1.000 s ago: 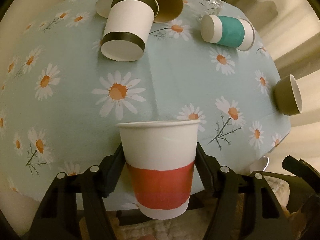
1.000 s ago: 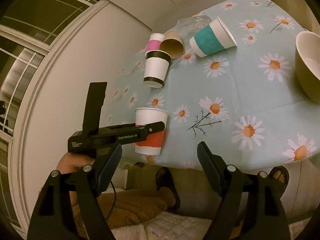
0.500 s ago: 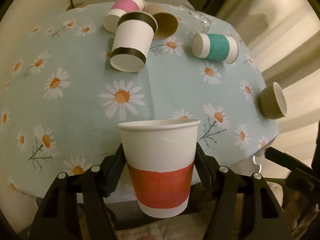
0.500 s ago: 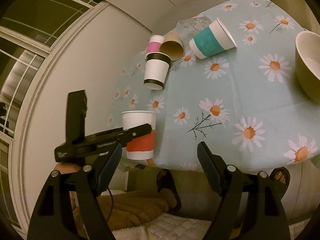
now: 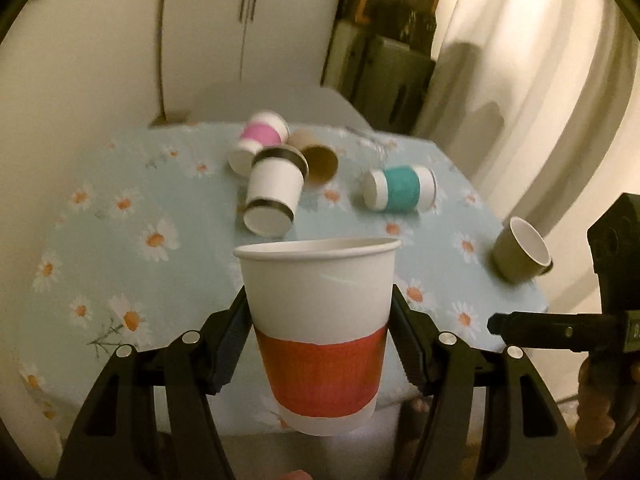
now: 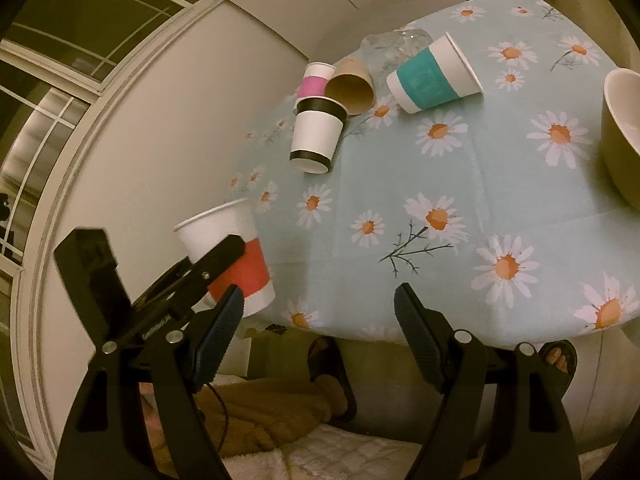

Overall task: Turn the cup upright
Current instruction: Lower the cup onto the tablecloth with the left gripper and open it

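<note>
Left gripper (image 5: 320, 344): clamped on the red-banded cup (image 5: 318, 330), one finger on each side of it.
Red-banded cup: mouth up, held just off the table's (image 6: 500, 184) near left edge, apparently in the air.
Right gripper (image 6: 318, 336): fingers spread wide with nothing between them, near the table's front edge.
Black-banded cup (image 6: 316, 134): on its side, far left.
Teal-banded cup (image 6: 434, 74): on its side, far middle.
Olive cup (image 5: 520, 256): tilted at the table's right edge.
</note>
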Demonstrator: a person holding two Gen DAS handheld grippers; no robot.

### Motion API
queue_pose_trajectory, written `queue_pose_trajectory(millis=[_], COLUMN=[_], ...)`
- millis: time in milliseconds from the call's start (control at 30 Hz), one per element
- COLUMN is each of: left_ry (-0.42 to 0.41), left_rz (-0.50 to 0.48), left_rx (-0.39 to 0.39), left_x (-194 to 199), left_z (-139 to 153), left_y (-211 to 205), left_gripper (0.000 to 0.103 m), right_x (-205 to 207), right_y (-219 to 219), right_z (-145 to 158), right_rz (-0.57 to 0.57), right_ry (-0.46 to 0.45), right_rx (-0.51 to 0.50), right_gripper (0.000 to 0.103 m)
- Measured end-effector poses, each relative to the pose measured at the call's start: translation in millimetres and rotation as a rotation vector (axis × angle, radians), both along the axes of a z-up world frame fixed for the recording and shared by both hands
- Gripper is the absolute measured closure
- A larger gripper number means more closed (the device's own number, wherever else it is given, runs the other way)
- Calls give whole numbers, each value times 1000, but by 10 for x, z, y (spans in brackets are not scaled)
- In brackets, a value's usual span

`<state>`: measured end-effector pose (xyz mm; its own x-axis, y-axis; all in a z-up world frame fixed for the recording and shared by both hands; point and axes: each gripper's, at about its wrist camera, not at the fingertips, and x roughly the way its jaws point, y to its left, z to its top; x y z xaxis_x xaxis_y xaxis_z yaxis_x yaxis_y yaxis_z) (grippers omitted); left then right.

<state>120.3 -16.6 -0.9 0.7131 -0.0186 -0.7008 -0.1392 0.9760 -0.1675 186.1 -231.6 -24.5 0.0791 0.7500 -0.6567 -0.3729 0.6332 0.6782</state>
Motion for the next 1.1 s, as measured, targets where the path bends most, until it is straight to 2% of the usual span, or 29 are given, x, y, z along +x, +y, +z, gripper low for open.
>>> queue_pose_trajectory(millis=[100, 167, 567, 733, 867, 1100], left_ry=[-54, -97, -283, -358, -421, -485], left_rz=[16, 26, 103, 116, 170, 235], left_rx=[32, 89, 235, 275, 322, 343], left_x=[-38, -67, -147, -212, -304, -291], left_z=[-23, -60, -294, -397, -530, -725], left_y=[-75, -152, -351, -381, -407, -407], left_gripper=[39, 39, 39, 39, 39, 39], right_x=[12, 19, 65, 64, 75, 85], right_y=[10, 12, -40, -40, -56, -41], right_z=[-20, -14, -40, -51, -51, -124], right_rz=[-1, -2, -21, -22, -25, -15], right_ry=[2, -1, 8, 15, 14, 29], right_rx=[-6, -4, -9, -11, -4, -26], right_gripper=[26, 26, 26, 26, 26, 26])
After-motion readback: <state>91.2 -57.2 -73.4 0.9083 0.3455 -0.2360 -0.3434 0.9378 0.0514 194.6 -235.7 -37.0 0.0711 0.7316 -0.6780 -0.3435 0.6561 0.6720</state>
